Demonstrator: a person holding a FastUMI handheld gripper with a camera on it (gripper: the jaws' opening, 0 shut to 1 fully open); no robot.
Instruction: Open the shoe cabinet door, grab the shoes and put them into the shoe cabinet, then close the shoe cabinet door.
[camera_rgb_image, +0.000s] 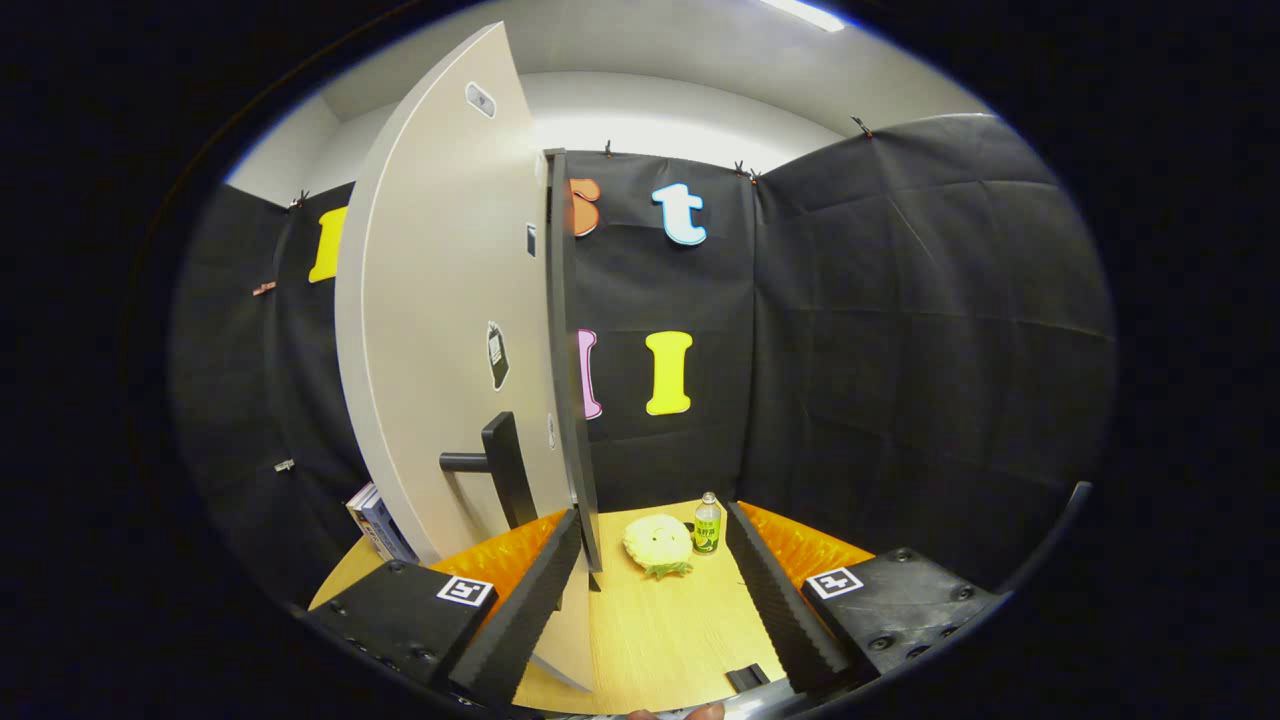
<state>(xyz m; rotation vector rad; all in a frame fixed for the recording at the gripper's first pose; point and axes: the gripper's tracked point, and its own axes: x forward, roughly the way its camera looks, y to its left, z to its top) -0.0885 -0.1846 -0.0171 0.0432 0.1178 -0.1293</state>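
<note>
With the tongs (655, 610) spread apart and empty, the free edge of the cabinet door (450, 330) stands just by the left finger, its handle (500, 470) beyond, so the door is probably best swung smoothly, clear of the bottle (707, 523) on the worktop (660, 630).

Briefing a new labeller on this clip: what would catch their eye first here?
The tall pale cabinet door swung open, its edge just ahead of the gripper, whose fingers stand apart, holding nothing. Its dark handle juts out low. Beyond the fingers, a yellow pineapple-like toy and small green bottle sit on the wooden table.
</note>
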